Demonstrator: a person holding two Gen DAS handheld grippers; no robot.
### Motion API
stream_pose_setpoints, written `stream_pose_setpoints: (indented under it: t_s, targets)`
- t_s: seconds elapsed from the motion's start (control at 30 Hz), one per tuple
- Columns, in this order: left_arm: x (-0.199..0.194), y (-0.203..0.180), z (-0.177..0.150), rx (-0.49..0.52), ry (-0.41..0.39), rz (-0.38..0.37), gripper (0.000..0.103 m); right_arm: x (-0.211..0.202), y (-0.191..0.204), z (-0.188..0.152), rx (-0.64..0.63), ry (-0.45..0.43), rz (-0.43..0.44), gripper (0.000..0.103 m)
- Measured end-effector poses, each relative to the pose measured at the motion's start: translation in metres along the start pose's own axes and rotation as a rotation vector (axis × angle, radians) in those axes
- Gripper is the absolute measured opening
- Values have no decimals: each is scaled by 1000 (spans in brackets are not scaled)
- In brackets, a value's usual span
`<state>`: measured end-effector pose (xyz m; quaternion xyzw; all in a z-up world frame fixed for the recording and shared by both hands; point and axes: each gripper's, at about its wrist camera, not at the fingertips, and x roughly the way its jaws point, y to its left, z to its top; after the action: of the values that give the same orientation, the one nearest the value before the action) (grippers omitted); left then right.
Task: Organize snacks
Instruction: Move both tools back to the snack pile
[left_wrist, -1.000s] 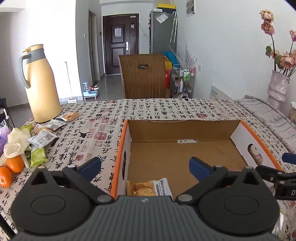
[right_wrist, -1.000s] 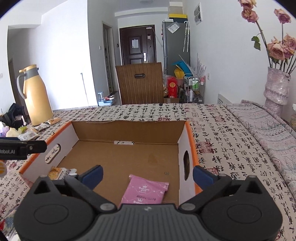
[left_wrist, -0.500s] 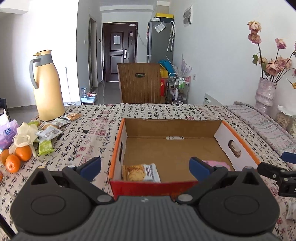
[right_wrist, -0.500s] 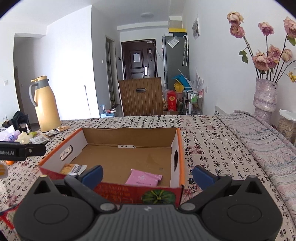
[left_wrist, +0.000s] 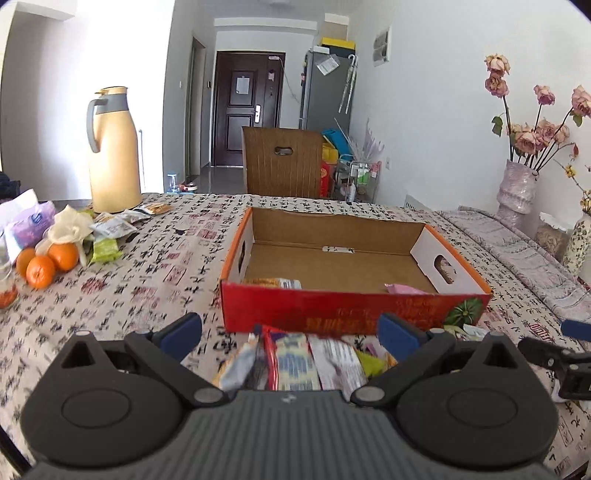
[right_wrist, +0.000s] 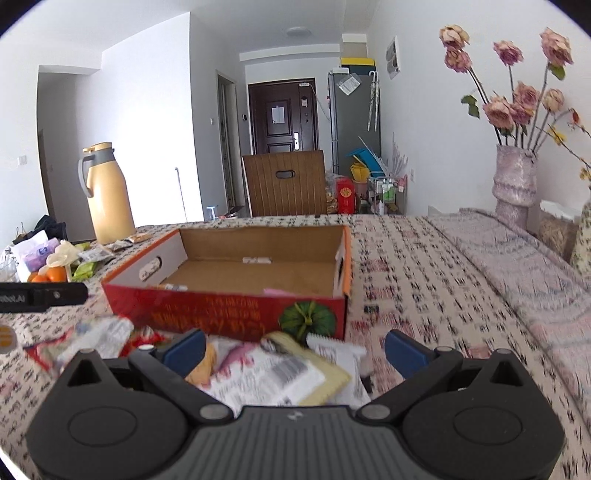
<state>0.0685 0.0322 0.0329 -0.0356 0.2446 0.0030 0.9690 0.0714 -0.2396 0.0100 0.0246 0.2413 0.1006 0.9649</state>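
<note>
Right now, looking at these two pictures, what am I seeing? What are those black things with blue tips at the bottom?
No robot arm here: a person holds a two-finger grasping tool in each hand, and each carries a camera looking forward along its fingers. One picture is from the left tool, the other from the right tool. Both stand open and hold nothing. On the patterned tablecloth sits an open cardboard box with a biscuit packet and a pink packet inside. A heap of snack packets lies on the table in front of it. At the left are oranges, more packets and a yellow jug.
</note>
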Motion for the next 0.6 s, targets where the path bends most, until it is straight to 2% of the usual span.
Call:
stream_pose_setpoints:
  t_s: [0.23,0.6]
  targets:
    - [-18,-3,-27,8,-33,30,103,-16,-13,-33,33,28,-30,103]
    - [-27,-12,-49,36,-41,28,103,-36,-31,-58,35,38,-93,103]
